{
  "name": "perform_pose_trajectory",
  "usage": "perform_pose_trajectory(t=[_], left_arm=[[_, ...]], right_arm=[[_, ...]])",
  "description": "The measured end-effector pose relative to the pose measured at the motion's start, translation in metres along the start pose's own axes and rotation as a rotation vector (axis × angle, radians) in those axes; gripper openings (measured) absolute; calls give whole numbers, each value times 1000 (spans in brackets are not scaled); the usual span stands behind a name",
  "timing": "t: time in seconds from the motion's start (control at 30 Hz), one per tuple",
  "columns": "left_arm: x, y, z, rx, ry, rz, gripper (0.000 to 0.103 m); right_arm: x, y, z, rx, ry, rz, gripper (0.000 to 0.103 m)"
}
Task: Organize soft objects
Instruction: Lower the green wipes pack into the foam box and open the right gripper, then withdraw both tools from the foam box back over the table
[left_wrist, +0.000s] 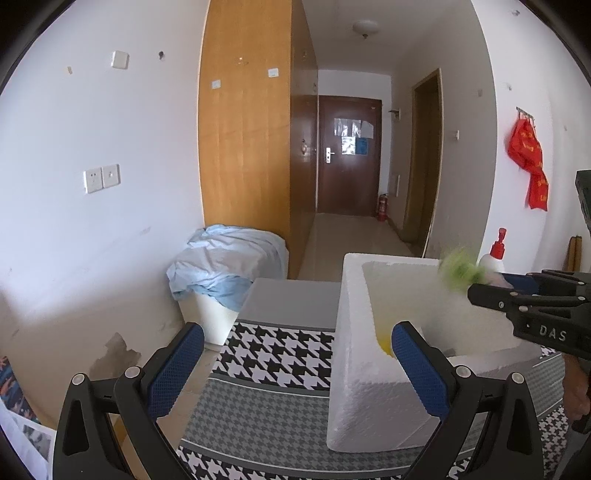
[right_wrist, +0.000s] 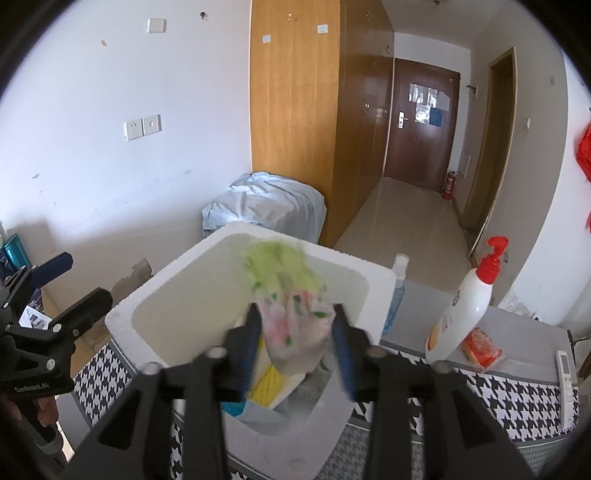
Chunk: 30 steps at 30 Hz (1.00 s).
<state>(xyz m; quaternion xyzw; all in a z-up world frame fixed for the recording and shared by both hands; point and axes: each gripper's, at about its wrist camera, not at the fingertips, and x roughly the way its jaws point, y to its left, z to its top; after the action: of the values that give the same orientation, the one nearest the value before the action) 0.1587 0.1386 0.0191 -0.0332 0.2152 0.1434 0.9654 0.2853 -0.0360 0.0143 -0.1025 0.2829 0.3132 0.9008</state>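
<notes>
A white foam box (left_wrist: 369, 398) (right_wrist: 122, 317) stands on the houndstooth-covered table (left_wrist: 273, 354). My right gripper (right_wrist: 297, 314) is over the box, shut on a soft pink floral cloth with a green fluffy end (right_wrist: 295, 325); it shows blurred in the left wrist view (left_wrist: 461, 273), held by the right gripper (left_wrist: 480, 288). Inside the box lie a yellow item (right_wrist: 267, 384) and grey-blue cloth (right_wrist: 266, 417). My left gripper (left_wrist: 295, 354) is open and empty, at the box's left side; it also shows in the right wrist view (right_wrist: 77, 280).
A white pump bottle with red top (right_wrist: 465, 310), a blue spray bottle (right_wrist: 395, 291), an orange packet (right_wrist: 480, 349) and a remote (right_wrist: 567, 380) sit on the table right of the box. A bin draped with blue cloth (left_wrist: 225, 266) stands by the wardrobe (left_wrist: 243, 129).
</notes>
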Motion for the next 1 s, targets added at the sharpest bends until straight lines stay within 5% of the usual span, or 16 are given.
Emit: perform_pose_trajectory(t=[0.07,0.8,1.0], left_arm=[[-1,1,-1,-9,1,2,102],[-40,-28,3,19,-34,-24,102],[-58,-42,3,43,-64,-49,102]], right_arm=[[-5,-1,0,8,-17,-3,69],[-72,-12,-22,41,-117,12,70],[-94,-13,-31,38,-158,-9,82]])
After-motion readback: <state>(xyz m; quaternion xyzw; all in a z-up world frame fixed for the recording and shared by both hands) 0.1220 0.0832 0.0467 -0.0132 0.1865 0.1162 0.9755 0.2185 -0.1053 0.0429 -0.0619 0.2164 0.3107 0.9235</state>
